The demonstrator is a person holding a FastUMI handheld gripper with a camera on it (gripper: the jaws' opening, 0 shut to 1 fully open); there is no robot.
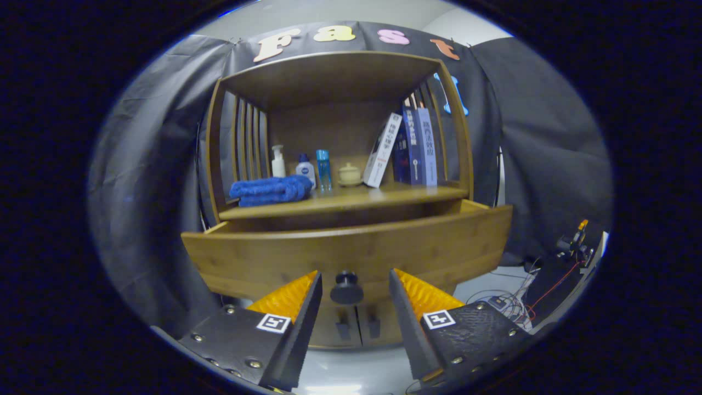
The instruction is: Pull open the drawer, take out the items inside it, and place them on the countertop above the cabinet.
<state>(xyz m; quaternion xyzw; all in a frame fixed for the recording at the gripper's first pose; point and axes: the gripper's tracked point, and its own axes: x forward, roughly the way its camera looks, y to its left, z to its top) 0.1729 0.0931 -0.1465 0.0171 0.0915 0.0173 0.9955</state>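
The drawer (351,249) stands pulled out. The gripper (355,291) is spread wide — its knob (346,287) sits untouched between the fingers, likely just released.

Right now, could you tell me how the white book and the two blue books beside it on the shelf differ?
The white book leans, its top tipped toward the blue books, which stand nearly upright. The white book is nearer the small cream jar; the blue books stand against the slatted side. All rest on the countertop above the pulled-out drawer. The gripper is open, its fingers either side of the drawer knob.
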